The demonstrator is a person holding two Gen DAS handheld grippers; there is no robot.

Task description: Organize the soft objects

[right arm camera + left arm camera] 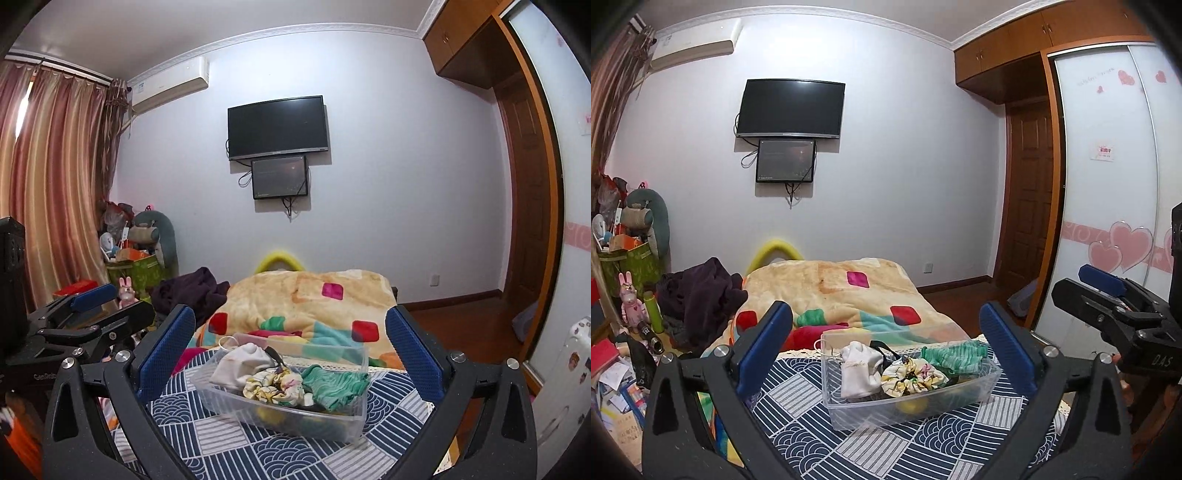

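Note:
A clear plastic bin [991,374] stands on the blue-and-white patterned cloth [820,439]. In it lie a white cloth [858,369], a floral scrunchie [914,376], a green ribbed cloth [951,356] and something yellow [910,406] at the bottom. The same bin [360,417], white cloth [240,363], scrunchie [275,384] and green cloth [334,384] show in the right wrist view. My left gripper [886,347] is open and empty, just short of the bin. My right gripper [290,345] is open and empty, also short of it.
A bed with a colourful patchwork blanket [849,291] lies behind the bin. A dark garment [701,291] and a cluttered heap of toys and boxes [631,236] are at the left. A wardrobe [1108,166] and a door [1030,192] are at the right.

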